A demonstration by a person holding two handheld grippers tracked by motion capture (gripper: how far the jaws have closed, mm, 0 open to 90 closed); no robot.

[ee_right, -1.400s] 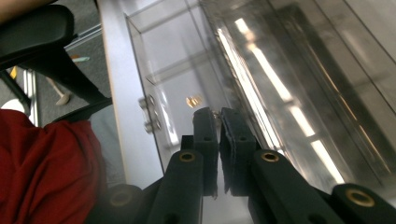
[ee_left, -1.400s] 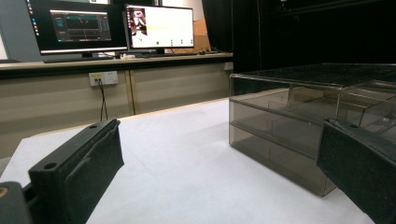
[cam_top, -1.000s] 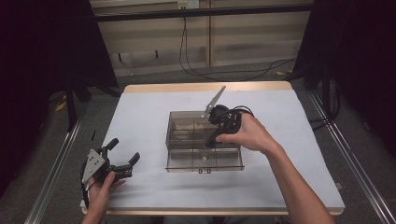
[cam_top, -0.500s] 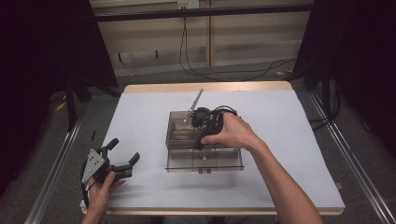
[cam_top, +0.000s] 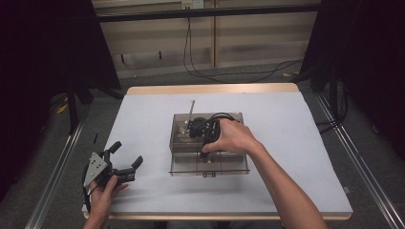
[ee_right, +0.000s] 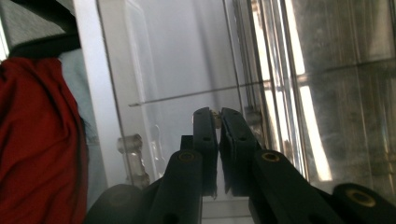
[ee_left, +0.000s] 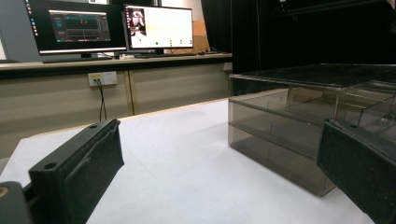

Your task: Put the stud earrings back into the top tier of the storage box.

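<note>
From the high view we see a white-covered table (cam_top: pixel 143 119) with a smoky clear plastic drawer box (cam_top: pixel 181 138) standing near its middle, its lower drawer (cam_top: pixel 210 168) pulled out toward the person. The right hand (cam_top: pixel 234 137) holds the right gripper (cam_top: pixel 204 153) over the box, pointing down at the front of it; from here we cannot tell how its jaws stand. A thin metal rod (cam_top: pixel 192 108) sticks up behind the box. At the near left corner of the table the left hand (cam_top: pixel 102 193) holds the left gripper (cam_top: pixel 125 161), well apart from the box, jaws spread wide and nothing between them.

In the left gripper view we look low across the white surface between two widely parted black jaws; the drawer box (ee_left: pixel 299 126) stands ahead to the right, and two lit monitors (ee_left: pixel 112 28) sit on a bench behind the table.

In the right gripper view the two jaws are pressed almost together on a small pale knob (ee_right: pixel 215 113) at their tips, set on the clear drawer front (ee_right: pixel 177 70). A second clear knob (ee_right: pixel 130 142) shows to the left, and red cloth (ee_right: pixel 37 140) fills the left edge.
</note>
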